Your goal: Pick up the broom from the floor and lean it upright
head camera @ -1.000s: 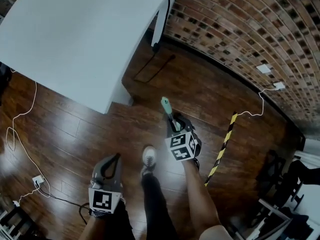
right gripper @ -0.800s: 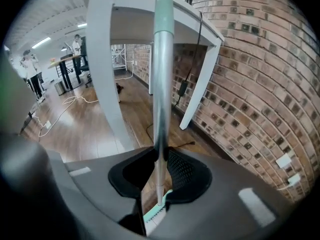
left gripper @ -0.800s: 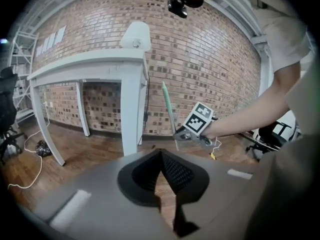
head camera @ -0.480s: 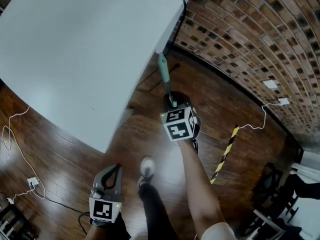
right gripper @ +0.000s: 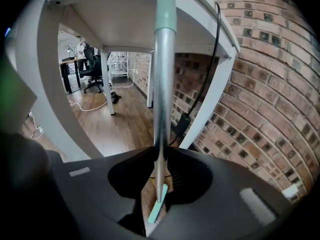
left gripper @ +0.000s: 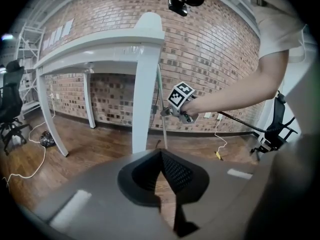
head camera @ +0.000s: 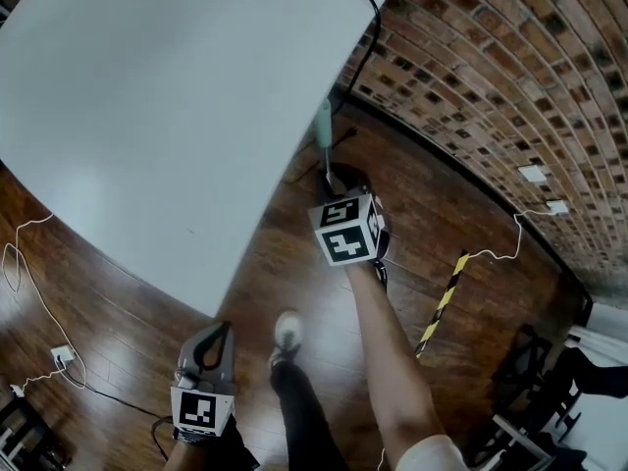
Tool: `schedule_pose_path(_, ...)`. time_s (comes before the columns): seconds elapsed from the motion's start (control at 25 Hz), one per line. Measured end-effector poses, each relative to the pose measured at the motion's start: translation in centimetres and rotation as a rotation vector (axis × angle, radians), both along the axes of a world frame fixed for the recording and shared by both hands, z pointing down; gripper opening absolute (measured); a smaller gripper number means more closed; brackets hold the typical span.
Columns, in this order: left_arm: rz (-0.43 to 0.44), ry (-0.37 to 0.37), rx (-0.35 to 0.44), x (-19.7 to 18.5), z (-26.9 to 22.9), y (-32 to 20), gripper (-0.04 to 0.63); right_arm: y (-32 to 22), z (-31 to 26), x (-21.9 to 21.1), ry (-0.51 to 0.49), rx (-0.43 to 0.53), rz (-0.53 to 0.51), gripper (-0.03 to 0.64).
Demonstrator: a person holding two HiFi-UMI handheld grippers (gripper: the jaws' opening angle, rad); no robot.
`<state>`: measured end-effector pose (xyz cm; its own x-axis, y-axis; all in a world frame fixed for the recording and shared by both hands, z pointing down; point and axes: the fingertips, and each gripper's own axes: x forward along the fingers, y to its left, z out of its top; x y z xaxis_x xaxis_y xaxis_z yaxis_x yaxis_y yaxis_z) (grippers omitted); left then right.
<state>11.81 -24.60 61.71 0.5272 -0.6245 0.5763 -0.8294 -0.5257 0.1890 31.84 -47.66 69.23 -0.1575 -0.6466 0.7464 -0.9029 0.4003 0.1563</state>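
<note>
Office space: white desk (head camera: 147, 96), swivel chair (left gripper: 10, 106), brick wall (head camera: 491, 67).

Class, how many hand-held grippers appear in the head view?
2. The left gripper is at lower left, holding nothing; the right gripper is at centre, clamped on the broom beside the table. None seem hidden.

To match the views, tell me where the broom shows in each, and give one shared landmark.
Head view: broom upper centre, above the right gripper.
Left gripper view: thin pole right of the table leg.
Right gripper view: centre, rising from the jaws.
Shared landmark: white table.
</note>
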Motion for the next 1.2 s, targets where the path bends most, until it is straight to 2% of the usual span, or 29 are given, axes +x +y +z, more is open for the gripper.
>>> schedule_pose_path(0.16, 0.008, 0.007, -0.002, 0.2, 0.2, 0.8, -0.002, 0.1, 0.6, -0.4, -0.017, 0.036, 0.017, 0.103)
schedule_pose_path(0.28, 0.010, 0.001, -0.011, -0.1, 0.7, 1.5, -0.002, 0.1, 1.0, -0.4, -0.018, 0.035, 0.004, 0.149)
schedule_pose_path(0.6, 0.008, -0.031, -0.048, -1.5, 2.2, 2.9, -0.002, 0.3, 0.8, 1.1, -0.012, 0.038, 0.034, 0.150)
schedule_pose_path(0.72, -0.041, -0.018, -0.062, -2.0, 2.0, 2.3, -0.002, 0.3, 0.6, 1.7, -0.020, 0.039, 0.045, 0.150)
schedule_pose_path(0.84, -0.074, -0.031, -0.041, -2.8, 2.0, 1.4, -0.002, 0.4, 0.5, 2.1, -0.026, 0.039, 0.055, 0.149)
schedule_pose_path(0.92, -0.087, -0.040, -0.027, -3.0, 1.7, 0.8, -0.002, 0.7, 0.0, 2.2, -0.029, 0.059, 0.071, 0.123)
schedule_pose_path(1.0, -0.088, -0.046, -0.009, -3.2, 1.1, 0.3, -0.002, 1.1, -1.0, 2.5, -0.029, 0.095, 0.094, 0.014)
schedule_pose_path(1.2, -0.062, -0.044, 0.052, -3.6, -2.1, -1.1, -0.002, 3.8, -4.2, 3.2, -0.037, 0.127, 0.141, 0.012)
